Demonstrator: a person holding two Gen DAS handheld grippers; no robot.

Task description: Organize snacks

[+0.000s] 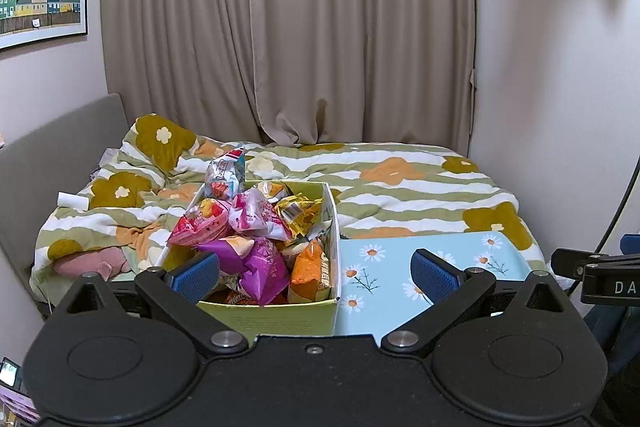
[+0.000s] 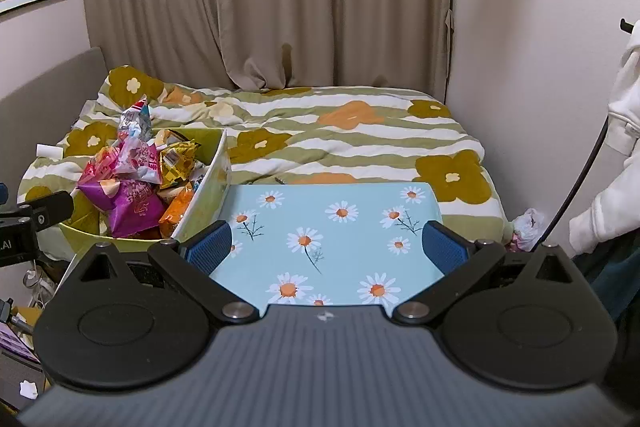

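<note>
A green-walled open box (image 1: 276, 319) stands on the bed's near edge, heaped with several snack bags: pink (image 1: 208, 223), magenta (image 1: 260, 267), orange (image 1: 312, 271), gold (image 1: 298, 211). It also shows at the left of the right wrist view (image 2: 204, 195). A light blue daisy-print surface (image 1: 384, 275) (image 2: 332, 227) lies flat to its right. My left gripper (image 1: 314, 273) is open and empty, just short of the box's near wall. My right gripper (image 2: 326, 251) is open and empty above the daisy surface's near edge.
The bed has a striped flower duvet (image 1: 400, 183) and a grey headboard (image 1: 48, 155) on the left. Beige curtains (image 1: 280, 27) hang behind. A wall stands at the right, with a black cable (image 2: 576, 187) and white clothing (image 2: 616, 163). Clutter sits low left.
</note>
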